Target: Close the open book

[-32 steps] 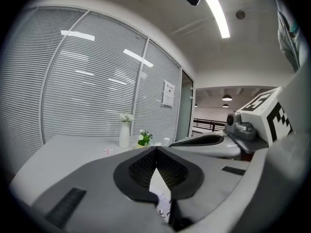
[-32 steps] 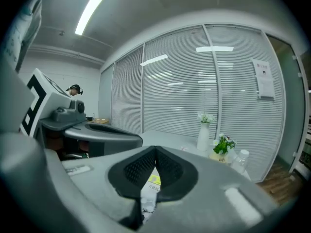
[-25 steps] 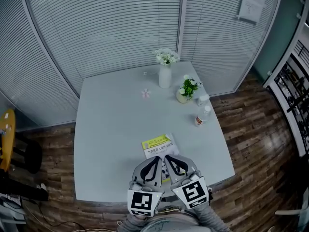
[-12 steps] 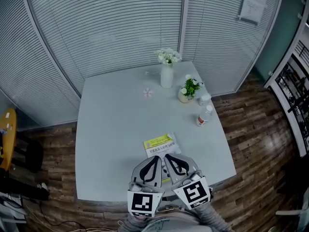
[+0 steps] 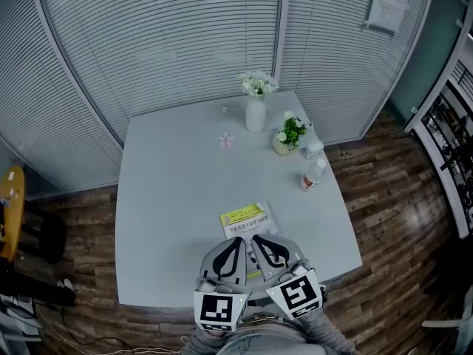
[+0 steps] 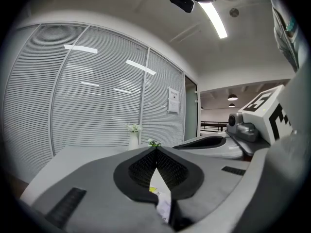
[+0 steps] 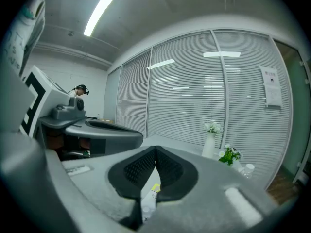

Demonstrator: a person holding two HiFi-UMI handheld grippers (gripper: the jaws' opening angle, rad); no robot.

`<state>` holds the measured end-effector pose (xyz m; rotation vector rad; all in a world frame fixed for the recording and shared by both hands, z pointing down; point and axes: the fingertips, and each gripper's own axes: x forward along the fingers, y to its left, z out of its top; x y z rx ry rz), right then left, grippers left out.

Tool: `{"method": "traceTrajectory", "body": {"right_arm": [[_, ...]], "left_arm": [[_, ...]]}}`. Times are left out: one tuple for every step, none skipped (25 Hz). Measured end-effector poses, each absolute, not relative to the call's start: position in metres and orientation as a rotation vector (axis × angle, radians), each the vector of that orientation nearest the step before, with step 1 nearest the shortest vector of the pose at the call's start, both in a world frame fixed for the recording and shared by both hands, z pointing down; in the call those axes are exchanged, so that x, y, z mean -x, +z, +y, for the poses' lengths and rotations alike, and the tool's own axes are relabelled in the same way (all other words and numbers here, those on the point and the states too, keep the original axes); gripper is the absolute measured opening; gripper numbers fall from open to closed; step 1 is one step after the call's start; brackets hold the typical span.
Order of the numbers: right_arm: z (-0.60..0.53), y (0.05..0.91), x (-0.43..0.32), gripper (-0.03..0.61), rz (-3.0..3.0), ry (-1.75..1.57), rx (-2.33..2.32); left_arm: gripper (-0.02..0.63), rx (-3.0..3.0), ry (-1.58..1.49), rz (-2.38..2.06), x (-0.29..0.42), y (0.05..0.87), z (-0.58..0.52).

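A book (image 5: 246,219) with a yellow-green and white cover lies flat near the front of the grey table (image 5: 170,198), its near end hidden under my grippers. My left gripper (image 5: 238,241) and right gripper (image 5: 256,239) hover side by side over that near end, both shut with tips touching and nothing held. The left gripper view has the shut jaws (image 6: 156,149) meeting at the tip, with a strip of the book (image 6: 160,193) showing below. The right gripper view is similar: shut jaws (image 7: 155,148) over a sliver of the book (image 7: 149,195).
A white vase of flowers (image 5: 256,112) stands at the table's far side, a small potted plant (image 5: 287,137) to its right. Two plastic bottles (image 5: 311,176) sit near the right edge. A small pink flower (image 5: 226,140) lies mid-table. Blinds enclose the far sides.
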<state>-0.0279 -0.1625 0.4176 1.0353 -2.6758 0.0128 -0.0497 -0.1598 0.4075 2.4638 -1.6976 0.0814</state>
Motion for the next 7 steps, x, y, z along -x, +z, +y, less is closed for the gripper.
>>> {"method": "traceTrajectory", "body": {"right_arm": [[-0.1626, 0.4181, 0.0284, 0.002, -2.676, 0.015, -1.034], [-0.1630, 0.4185, 0.0290, 0.002, -2.677, 0.017, -1.034], [-0.1637, 0.4188, 0.0296, 0.002, -2.677, 0.020, -1.034], [-0.1644, 0.4188, 0.0302, 0.002, -2.676, 0.023, -1.033], [-0.1651, 0.4187, 0.0309, 0.002, -2.675, 0.026, -1.032], [-0.1656, 0.4189, 0.0315, 0.002, -2.673, 0.027, -1.031], [-0.1661, 0.4193, 0.0320, 0.002, -2.671, 0.028, -1.029]], "left_arm": [[-0.002, -2.462, 0.082, -1.699, 0.0503, 0.4082, -0.1601], [-0.002, -2.461, 0.083, -1.700, 0.0508, 0.4089, -0.1605], [-0.002, -2.460, 0.085, -1.700, 0.0512, 0.4097, -0.1612], [-0.002, -2.459, 0.086, -1.700, 0.0515, 0.4102, -0.1618], [-0.002, -2.458, 0.088, -1.698, 0.0518, 0.4105, -0.1623], [-0.002, -2.456, 0.090, -1.697, 0.0520, 0.4105, -0.1628], [-0.002, -2.454, 0.092, -1.694, 0.0521, 0.4103, -0.1632]]}}
